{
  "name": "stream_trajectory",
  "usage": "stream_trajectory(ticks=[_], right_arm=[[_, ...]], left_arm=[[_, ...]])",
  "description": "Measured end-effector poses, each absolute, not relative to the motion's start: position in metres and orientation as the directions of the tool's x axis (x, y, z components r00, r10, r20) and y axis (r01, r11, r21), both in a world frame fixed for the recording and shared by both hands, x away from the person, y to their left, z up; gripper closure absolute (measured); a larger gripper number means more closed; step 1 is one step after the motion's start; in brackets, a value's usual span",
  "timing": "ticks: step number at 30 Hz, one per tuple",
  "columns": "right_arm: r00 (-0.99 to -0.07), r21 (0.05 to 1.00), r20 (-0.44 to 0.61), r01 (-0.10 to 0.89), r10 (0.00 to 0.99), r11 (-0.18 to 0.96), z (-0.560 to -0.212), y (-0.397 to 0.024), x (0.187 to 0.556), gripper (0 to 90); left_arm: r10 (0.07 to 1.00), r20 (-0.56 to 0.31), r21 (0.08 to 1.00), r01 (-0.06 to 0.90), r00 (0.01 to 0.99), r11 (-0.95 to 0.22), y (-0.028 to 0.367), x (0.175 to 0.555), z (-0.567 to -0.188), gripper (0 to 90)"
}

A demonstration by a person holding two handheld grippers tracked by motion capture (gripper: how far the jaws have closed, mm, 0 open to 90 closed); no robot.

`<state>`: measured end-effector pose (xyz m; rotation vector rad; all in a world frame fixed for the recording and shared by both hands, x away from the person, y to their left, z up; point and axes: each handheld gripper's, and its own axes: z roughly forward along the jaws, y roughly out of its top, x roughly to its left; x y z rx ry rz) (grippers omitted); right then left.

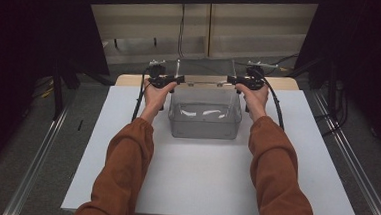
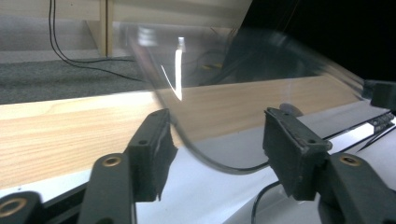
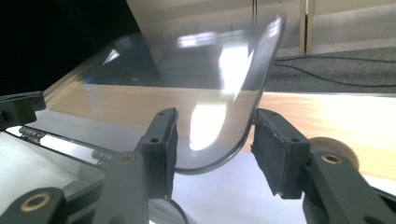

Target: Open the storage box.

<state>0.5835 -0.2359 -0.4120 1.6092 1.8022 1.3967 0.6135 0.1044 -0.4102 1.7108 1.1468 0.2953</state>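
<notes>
Clear plastic rectangular storage box (image 1: pixel 204 119) sits on the white table board (image 1: pixel 126 148), toward the far edge, centred betw. the two forearms in rust-orange sleeves. Its clear hinged lid (image 1: pixel 205 71) stands up at the far side, w/ a bare wooden strip (image 1: pixel 280 83) of table just behind.

Left gripper (image 1: pixel 172 80) is at the lid's far-left corner, right gripper (image 1: pixel 236 81) at the far-right. One on each corner prob. so the lid swings evenly on its hinge, no twist.

Left gripper view: rounded lid corner (image 2: pixel 210 140) between the black jaws; left pad about touching the edge, right pad apart from it, so jaws part open, not clamping.

Right gripper view: curved lid corner (image 3: pixel 224 140) in the gap; right pad at or just beside the edge, left pad looks clear. Also part open, grip looks let go.

Lid appears to stand unaided, prob. past upright.
</notes>
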Motion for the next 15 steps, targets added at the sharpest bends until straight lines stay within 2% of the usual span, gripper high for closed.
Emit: stream_trajectory(ticks=[2, 3, 4, 5, 7, 9, 15], right_arm=[[-0.303, 0.834, 0.308, 0.542, 0.902, -0.103, -0.41, -0.236, 0.582, 54.1], [-0.329, 0.833, 0.327, 0.543, 0.886, -0.105, -0.409, -0.237, 0.582, 62.5], [-0.35, 0.829, 0.366, 0.544, 0.862, -0.131, -0.408, -0.235, 0.581, 57.3], [-0.33, 0.841, 0.322, 0.529, 0.888, -0.109, -0.405, -0.231, 0.58, 58.6], [-0.344, 0.855, 0.293, 0.512, 0.892, -0.083, -0.404, -0.224, 0.58, 53.6], [-0.359, 0.865, 0.267, 0.498, 0.894, -0.059, -0.404, -0.219, 0.578, 52.3], [-0.338, 0.875, 0.251, 0.481, 0.907, -0.063, -0.407, -0.226, 0.578, 42.8]], left_arm=[[0.79, -0.308, 0.834, 0.55, 0.53, -0.044, 0.103, 0.613, -0.41, 40.4], [0.772, -0.323, 0.84, 0.541, 0.548, -0.033, 0.101, 0.612, -0.41, 43.3], [0.792, -0.271, 0.85, 0.523, 0.547, -0.07, 0.098, 0.611, -0.409, 46.4], [0.81, -0.248, 0.85, 0.521, 0.531, -0.08, 0.096, 0.61, -0.409, 44.9], [0.798, -0.264, 0.849, 0.523, 0.541, -0.073, 0.094, 0.61, -0.409, 41.8], [0.806, -0.226, 0.862, 0.497, 0.546, -0.095, 0.096, 0.61, -0.409, 36.6], [0.805, -0.243, 0.869, 0.491, 0.541, -0.068, 0.109, 0.612, -0.407, 28.5]])
